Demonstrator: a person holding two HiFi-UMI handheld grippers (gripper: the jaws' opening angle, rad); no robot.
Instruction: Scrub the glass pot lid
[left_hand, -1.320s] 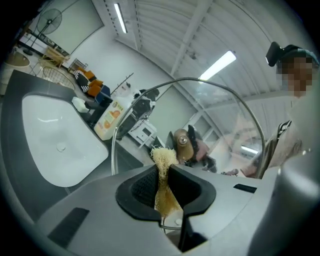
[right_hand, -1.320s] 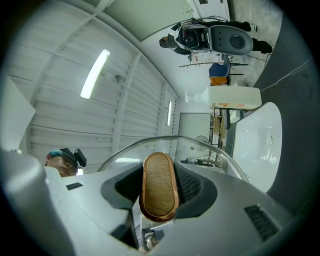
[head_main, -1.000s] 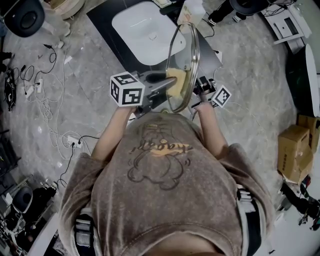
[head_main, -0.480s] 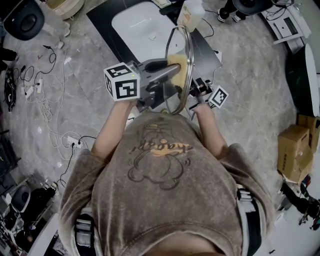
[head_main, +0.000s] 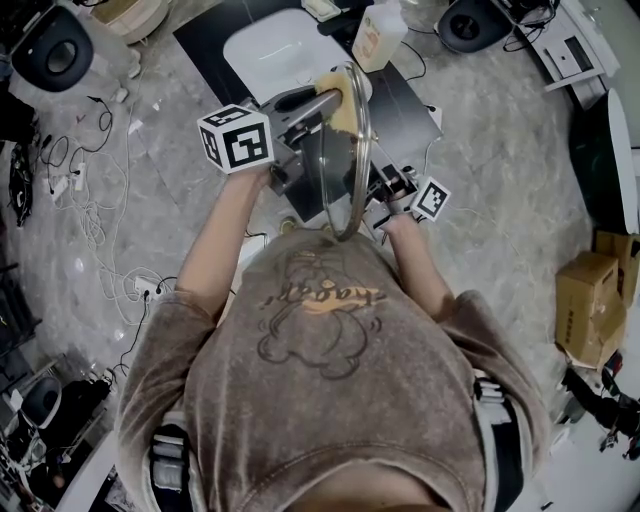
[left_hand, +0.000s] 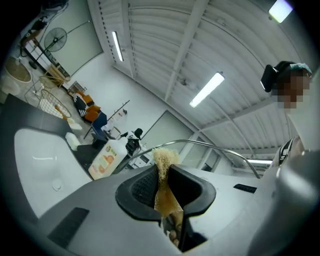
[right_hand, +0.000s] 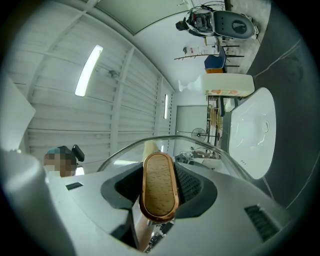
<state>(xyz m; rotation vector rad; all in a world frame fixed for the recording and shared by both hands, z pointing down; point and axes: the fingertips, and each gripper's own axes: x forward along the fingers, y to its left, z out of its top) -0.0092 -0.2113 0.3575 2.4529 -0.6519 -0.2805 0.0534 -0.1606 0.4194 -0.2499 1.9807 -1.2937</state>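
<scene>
1. Head view: the left gripper (head_main: 335, 100) had carried the sponge (head_main: 345, 108) toward 12 o'clock, from the middle of the glass pot lid (head_main: 352, 175) up to its far rim; the lid was held on edge in the air before the person's chest, short of the sink (head_main: 270, 50) at 11 o'clock, and had turned more edge-on to the camera; the right gripper (head_main: 388, 192) sat at 4 o'clock of the lid, hardly moved.
2. Left gripper view: the jaws were clenched on the sponge, its frayed tip standing proud of the pads; the lid's metal rim arced just beyond, toward 1 o'clock.
3. Right gripper view: the jaws were clamped on the lid's wooden handle (right_hand: 159, 192); the glass dome curved away behind it.
4. Judgement: one scrubbing stroke appeared to have ended at the rim; scrubbing was under way, and a return pass toward 6 o'clock seemed due.
</scene>
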